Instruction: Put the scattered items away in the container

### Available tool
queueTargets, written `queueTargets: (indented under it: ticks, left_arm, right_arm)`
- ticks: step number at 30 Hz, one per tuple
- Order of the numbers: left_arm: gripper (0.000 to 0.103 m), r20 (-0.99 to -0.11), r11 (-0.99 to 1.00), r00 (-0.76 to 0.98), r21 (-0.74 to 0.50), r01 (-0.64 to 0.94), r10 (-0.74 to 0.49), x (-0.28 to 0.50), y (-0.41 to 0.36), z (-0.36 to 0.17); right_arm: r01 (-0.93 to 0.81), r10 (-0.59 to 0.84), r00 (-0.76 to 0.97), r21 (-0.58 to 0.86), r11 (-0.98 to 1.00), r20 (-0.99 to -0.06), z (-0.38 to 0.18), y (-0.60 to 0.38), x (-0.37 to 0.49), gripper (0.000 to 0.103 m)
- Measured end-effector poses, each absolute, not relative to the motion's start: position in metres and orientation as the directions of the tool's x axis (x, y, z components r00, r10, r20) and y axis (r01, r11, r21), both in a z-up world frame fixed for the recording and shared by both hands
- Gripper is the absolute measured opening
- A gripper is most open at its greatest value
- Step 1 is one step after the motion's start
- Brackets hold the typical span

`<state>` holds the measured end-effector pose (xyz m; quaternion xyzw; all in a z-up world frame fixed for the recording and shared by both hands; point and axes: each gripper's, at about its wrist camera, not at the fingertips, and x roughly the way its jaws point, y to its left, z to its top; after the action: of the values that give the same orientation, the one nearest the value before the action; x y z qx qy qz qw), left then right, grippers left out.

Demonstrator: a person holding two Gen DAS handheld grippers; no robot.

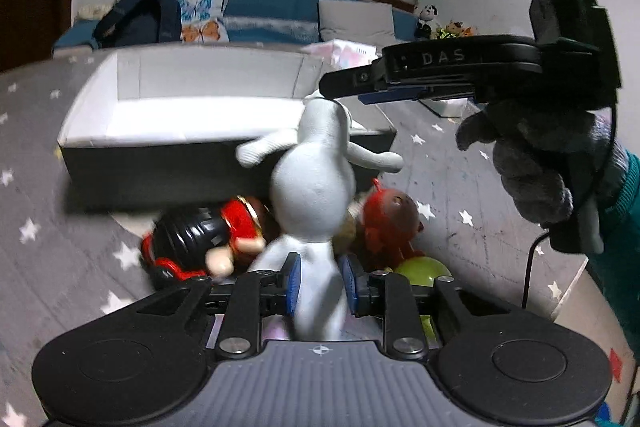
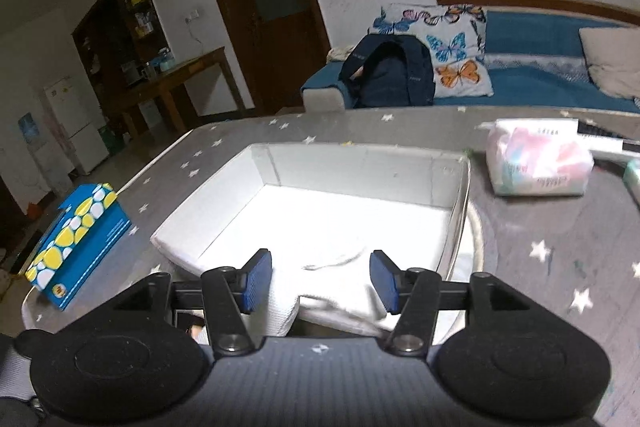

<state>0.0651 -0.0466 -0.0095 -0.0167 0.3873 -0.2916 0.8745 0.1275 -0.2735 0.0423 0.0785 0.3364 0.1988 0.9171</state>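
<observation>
My left gripper (image 1: 319,279) is shut on a white plush rabbit (image 1: 316,179) by its lower body and holds it above the table, in front of the white-lined box (image 1: 192,123). Below it lie a red and black doll (image 1: 208,235), a red and brown plush (image 1: 392,223) and a green ball (image 1: 424,269). My right gripper (image 1: 400,83) reaches in from the right at the rabbit's head. In the right wrist view my right gripper (image 2: 320,279) is open over the box (image 2: 352,155), with the rabbit's white head (image 2: 288,307) just below the pads.
The table wears a grey star-patterned cloth (image 2: 540,247). A blue and yellow carton (image 2: 76,243) lies at its left edge. A tissue pack (image 2: 536,163) lies right of the box. A blue sofa (image 2: 532,75) with a dark backpack (image 2: 392,71) stands behind.
</observation>
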Motion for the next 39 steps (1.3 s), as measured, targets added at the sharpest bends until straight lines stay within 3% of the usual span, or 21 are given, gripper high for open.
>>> queueTargets:
  ticks: [15,18,22,24,26,29,39]
  left_arm:
    - [0.027,-0.721,0.925,0.598,-0.161,0.345,-0.349,0.059,-0.056,-0.029]
    - [0.024,-0.724,0.924,0.593,-0.165,0.345,-0.351,0.060,-0.061,-0.032]
    - [0.011,-0.709,0.935,0.629,-0.126,0.332,-0.319,0.054,-0.063,-0.029]
    - [0.008,-0.695,0.939,0.649,-0.113,0.326,-0.309,0.051,-0.062,-0.024]
    - [0.007,-0.682,0.941,0.668,-0.097,0.323,-0.299,0.047,-0.061,-0.018]
    - [0.007,-0.658,0.939,0.693,-0.067,0.337,-0.296,0.041,-0.061,-0.007]
    - [0.007,-0.550,0.942,0.796,0.048,0.333,-0.254,0.087,-0.061,0.038]
  right_arm:
    - [-0.355,0.492,0.642,0.340,0.871,-0.588,0.035,-0.266,0.106,0.056]
    - [-0.346,0.489,0.636,0.346,0.872,-0.597,0.029,-0.263,0.109,0.056]
    - [-0.348,0.500,0.633,0.360,0.866,-0.591,0.028,-0.260,0.111,0.056]
    - [-0.351,0.504,0.630,0.362,0.864,-0.591,0.028,-0.256,0.110,0.050]
    - [-0.342,0.507,0.630,0.376,0.861,-0.588,0.027,-0.255,0.110,0.037]
    - [-0.329,0.521,0.634,0.410,0.850,-0.571,0.030,-0.259,0.111,0.031]
    - [-0.242,0.531,0.713,0.550,0.799,-0.458,0.061,-0.278,0.144,0.030]
